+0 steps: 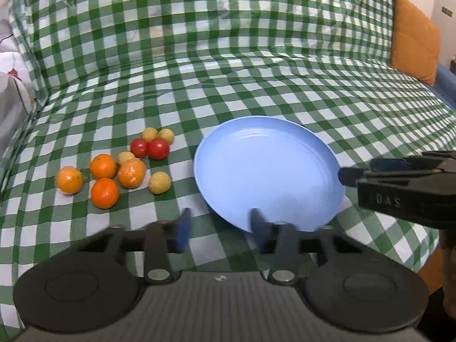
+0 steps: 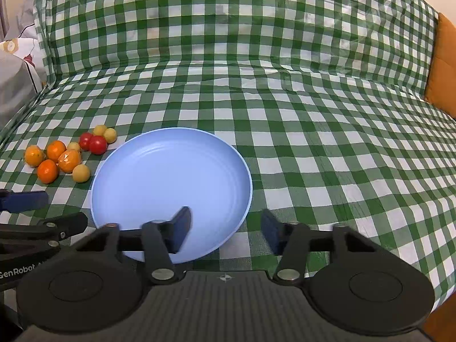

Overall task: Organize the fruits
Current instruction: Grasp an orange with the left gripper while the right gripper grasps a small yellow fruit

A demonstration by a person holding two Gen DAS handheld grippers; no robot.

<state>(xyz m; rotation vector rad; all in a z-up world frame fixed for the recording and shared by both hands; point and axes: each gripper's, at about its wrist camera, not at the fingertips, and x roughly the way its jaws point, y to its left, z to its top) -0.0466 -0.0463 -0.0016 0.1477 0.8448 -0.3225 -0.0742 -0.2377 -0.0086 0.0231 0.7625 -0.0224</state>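
We found the fruit heaped at the left of the green-checked cloth (image 1: pixel 256 85), which covered what looked like a sofa: four oranges (image 1: pixel 103 166), two red tomatoes (image 1: pixel 158 148) side by side just behind them, and four small yellow fruits (image 1: pixel 160 182) scattered through the pile, two at the back touching the tomatoes, one wedged among the oranges, one at the front nearest the plate. All of it lay on the cloth, close to the plate but not on it.

To the right of the pile sat the blue plate (image 1: pixel 265 171), and we saw nothing in it, only its bare ridged well in both views.

Our left claw (image 1: pixel 219 226) hung low over the cloth with its blue-padded fingers (image 1: pixel 182 228) spread wide and nothing between them, the right finger over the plate's near rim, the left over the cloth in front of the fruit.

Our right claw (image 2: pixel 225 229) was likewise spread and held nothing, its left finger over the plate's near right part and its right finger over the cloth beyond the rim. From the left wrist view it reached in sideways by the plate's right edge.

An orange cushion (image 1: pixel 413 40) stood at the far right.
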